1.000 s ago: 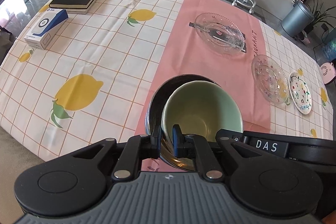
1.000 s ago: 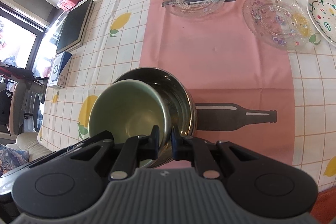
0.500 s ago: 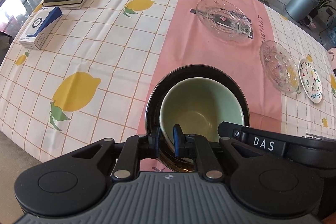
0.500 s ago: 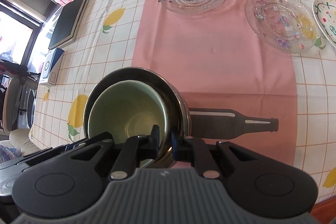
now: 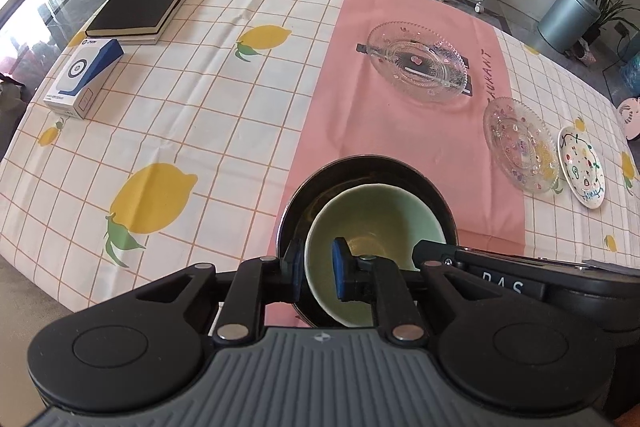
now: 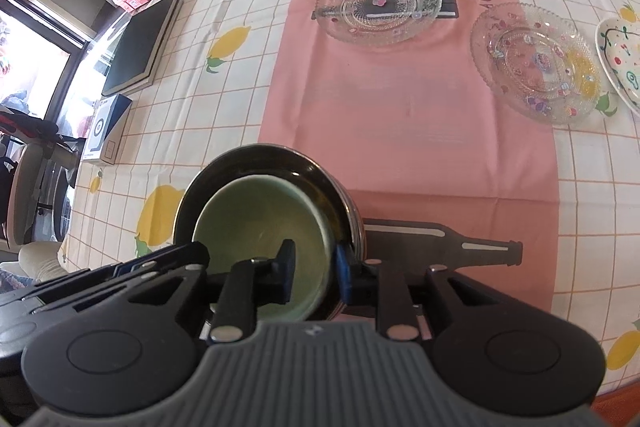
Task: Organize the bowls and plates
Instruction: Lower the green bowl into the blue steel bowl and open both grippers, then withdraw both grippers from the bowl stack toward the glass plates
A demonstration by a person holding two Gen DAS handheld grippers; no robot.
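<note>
The left gripper (image 5: 318,269) straddles the near-left rim of the green bowl (image 5: 376,223), one finger outside, one inside; its jaws have just been opening and a gap shows beside the rim, so the grip looks released. The right gripper (image 6: 314,269) straddles the same bowl's (image 6: 264,227) right rim, also just opening, its fingers clear of the wall on the inner side — the outer pad is partly hidden, so contact there is hard to judge. The green bowl sits nested and tilted inside a dark metal bowl (image 5: 320,187), on the pink strip of the tablecloth (image 5: 192,99) near the table's front edge.

Beyond the bowls the pink strip lies open up to the plates. Both gripper bodies cover the bowls' near sides.

Three plates: two clear glass ones (image 6: 378,3) (image 6: 536,61) and a white painted one (image 5: 582,167), cut off at the edge in the right view. Two bowls. At far left, one black book (image 5: 148,1) and one blue-and-white box (image 5: 84,77).
</note>
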